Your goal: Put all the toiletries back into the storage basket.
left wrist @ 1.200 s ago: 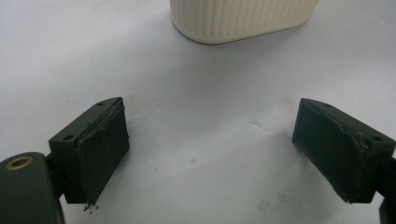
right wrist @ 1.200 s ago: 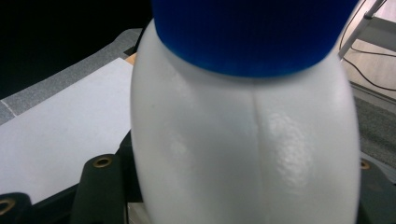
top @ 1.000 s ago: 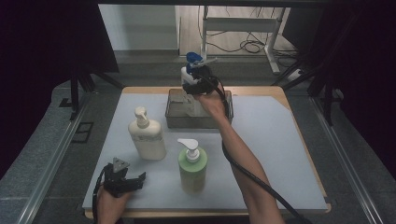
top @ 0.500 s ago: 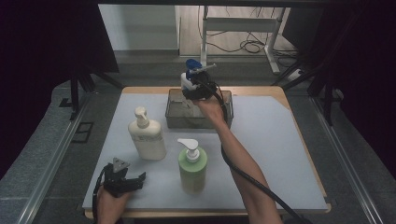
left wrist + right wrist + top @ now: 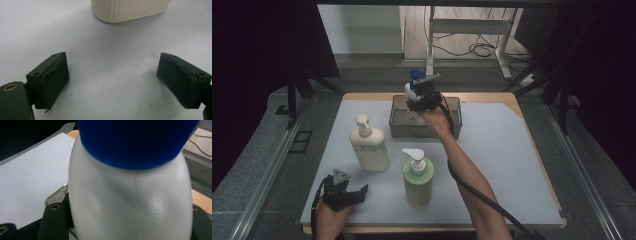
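So the right claw (image 5: pixel 419 97) is clamped on a white bottle with a blue cap (image 5: pixel 413 86), holding it upright right over the clear bin (image 5: pixel 453 117) at the far end of the bench (image 5: pixel 512 165). In the right gripper view the bottle's body (image 5: pixel 130 205) sits squarely between the two black jaws, with the bin's rim peeking out underneath, so the grip looks solid and centered. My read is this is the placing step: the bottle is being put into the bin, and it's not down yet, since from the high view its bottom looks to be about at the rim, though I can't tell whether it's touching the floor of the bin. Next move, I'd guess, is lowering it straight down until the base rests flat inside, and only then letting go, because a tall narrow bottle like that will tip if released at a tilt or too high up. Meanwhile the left claw (image 5: pixel 343 192) is parked low at the near left corner of the bench with its jaws wide apart and nothing between them; its own view just has bare bench and the base of the cream pump bottle (image 5: pixel 127 10) a bit ahead. That cream bottle (image 5: pixel 368 145) and the green pump bottle (image 5: pixel 417 175) stand well apart from the bin, mid-bench, so they're probably next in line.
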A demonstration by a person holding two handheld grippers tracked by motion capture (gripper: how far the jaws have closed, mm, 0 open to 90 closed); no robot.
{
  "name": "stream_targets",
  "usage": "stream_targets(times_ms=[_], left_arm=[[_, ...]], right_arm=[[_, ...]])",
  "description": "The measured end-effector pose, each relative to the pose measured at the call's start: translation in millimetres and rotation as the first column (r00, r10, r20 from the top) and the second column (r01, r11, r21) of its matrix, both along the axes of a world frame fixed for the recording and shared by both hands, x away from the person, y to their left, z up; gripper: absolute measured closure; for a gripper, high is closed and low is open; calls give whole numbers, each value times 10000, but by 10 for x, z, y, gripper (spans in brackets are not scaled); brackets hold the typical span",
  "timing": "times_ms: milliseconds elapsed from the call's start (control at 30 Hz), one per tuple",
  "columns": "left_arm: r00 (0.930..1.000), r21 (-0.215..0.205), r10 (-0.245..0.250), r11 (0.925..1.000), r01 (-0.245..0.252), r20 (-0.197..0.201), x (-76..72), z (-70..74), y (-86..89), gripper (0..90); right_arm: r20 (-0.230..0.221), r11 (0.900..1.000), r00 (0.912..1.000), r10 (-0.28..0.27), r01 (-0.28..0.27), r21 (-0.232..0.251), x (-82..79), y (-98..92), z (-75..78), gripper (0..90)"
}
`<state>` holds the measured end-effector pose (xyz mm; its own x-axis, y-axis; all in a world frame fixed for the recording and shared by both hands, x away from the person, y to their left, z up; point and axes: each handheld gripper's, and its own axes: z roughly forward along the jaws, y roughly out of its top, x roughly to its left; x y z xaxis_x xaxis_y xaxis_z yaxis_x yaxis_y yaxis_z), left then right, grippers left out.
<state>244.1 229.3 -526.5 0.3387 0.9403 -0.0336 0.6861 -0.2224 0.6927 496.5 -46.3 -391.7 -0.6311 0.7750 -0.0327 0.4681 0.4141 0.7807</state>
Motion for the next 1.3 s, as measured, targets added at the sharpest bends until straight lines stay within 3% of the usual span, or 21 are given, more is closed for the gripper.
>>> stream_targets(times_ms=[467,600,833,1300], left_arm=[[10000,-6,-5,10000,5,-8,1,1,0,101],[10000,-6,-6,10000,6,-9,1,1,0,101],[10000,-9,-9,10000,9,-12,1,1,1,101],[10000,5,-8,10000,8,-5,0,0,0,101]], right_arm=[[-268,9994,9996,76,-67,351,16,-54,-33,362],[-383,9990,9990,213,-198,390,38,-75,-31,305],[-191,9980,9978,638,-637,51,6,-87,-30,154],[-116,9951,9951,984,-983,122,-124,-276,-10,145]])
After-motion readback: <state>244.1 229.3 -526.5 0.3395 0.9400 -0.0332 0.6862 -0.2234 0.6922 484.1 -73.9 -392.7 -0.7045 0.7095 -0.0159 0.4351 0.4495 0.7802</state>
